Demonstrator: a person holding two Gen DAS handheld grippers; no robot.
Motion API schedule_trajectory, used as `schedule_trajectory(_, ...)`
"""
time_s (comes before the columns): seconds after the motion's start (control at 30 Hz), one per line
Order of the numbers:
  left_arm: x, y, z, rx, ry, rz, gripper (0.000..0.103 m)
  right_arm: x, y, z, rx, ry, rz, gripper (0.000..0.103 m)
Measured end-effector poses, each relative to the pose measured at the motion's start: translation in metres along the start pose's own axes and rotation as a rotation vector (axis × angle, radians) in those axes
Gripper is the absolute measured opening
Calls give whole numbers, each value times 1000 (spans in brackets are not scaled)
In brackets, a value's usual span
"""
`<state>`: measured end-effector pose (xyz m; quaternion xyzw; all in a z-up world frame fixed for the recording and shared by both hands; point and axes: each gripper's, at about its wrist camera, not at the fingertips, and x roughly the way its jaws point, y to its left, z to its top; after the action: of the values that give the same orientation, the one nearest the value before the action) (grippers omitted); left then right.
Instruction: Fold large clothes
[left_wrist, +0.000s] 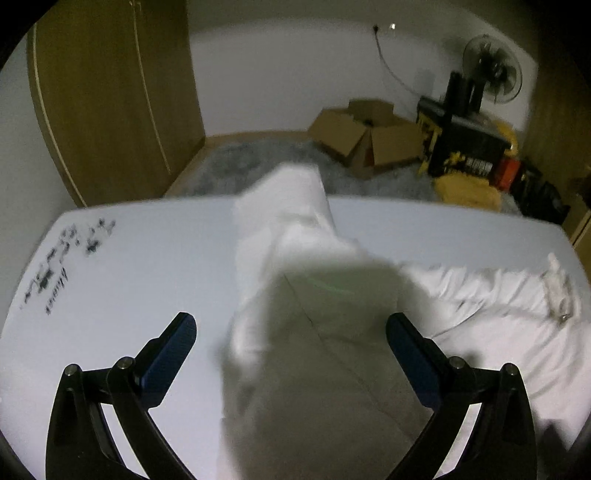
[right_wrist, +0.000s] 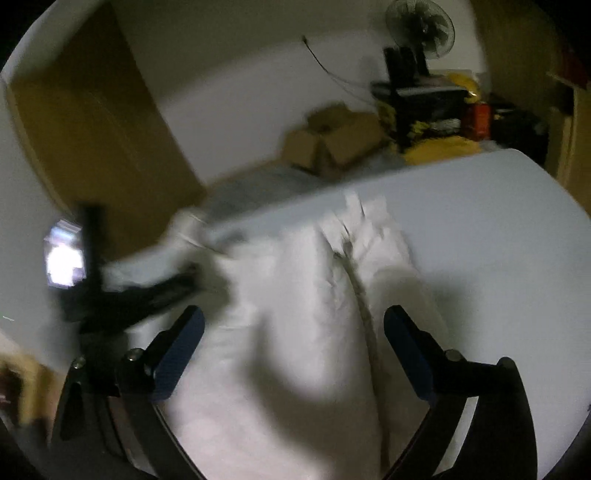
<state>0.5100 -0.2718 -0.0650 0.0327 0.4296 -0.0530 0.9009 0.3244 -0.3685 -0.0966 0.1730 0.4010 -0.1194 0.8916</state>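
Risk: garment (right_wrist: 306, 295) lies loose mid-frame on table (right_wrist: 498, 258), one end draped over far edge. Both my grippers, left (left_wrist: 291, 332) and right (right_wrist: 293, 325), gape wide, gripping nothing. Draped weight could drag it off; blur invites a bad regrasp.

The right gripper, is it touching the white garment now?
Apart. In the right wrist view the right gripper stands wide open, and the white garment lies on the table beyond its fingers, nothing pinched.
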Motion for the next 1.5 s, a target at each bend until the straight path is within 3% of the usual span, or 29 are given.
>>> schedule_trajectory(0.13, 25, 2, -4, -36, 46, -44, 103, 10, 0, -22, -82, -79, -70, 102)
schedule_trajectory(0.27, 36, -2, -12, -38, 29, -25, 103, 19, -2, -31, -80, -88, -52, 103)
schedule_trajectory(0.5, 54, -2, -15, -43, 77, -23, 103, 31, 0, -34, -70, -25, -34, 103)
schedule_trajectory(0.6, 48, 17, -16, -87, 163, -118, 103, 23, -3, -29, -68, 50, -24, 103)
schedule_trajectory(0.7, 26, 47, -19, -169, 245, -259, 103, -22, -26, -35, 49, 55, 64, 103)
schedule_trajectory(0.77, 4, 67, -21, -165, 245, -313, 103, -56, -49, -43, 117, 47, 151, 103)
schedule_trajectory(0.87, -20, 92, -23, -147, 219, -331, 103, -87, -89, -66, 228, 118, 263, 103)
schedule_trajectory(1.0, -37, 121, -29, -178, 196, -355, 103, -72, -136, -92, 373, 242, 424, 103)
schedule_trajectory(1.17, -26, 133, -34, -218, 230, -360, 103, -38, -152, -104, 437, 305, 450, 103)
schedule_trajectory(1.37, 10, 142, -34, -347, 302, -447, 103, -29, -146, -115, 470, 324, 466, 103)
schedule_trajectory(1.5, 34, 139, -26, -381, 319, -491, 103, -28, -146, -116, 445, 328, 465, 103)
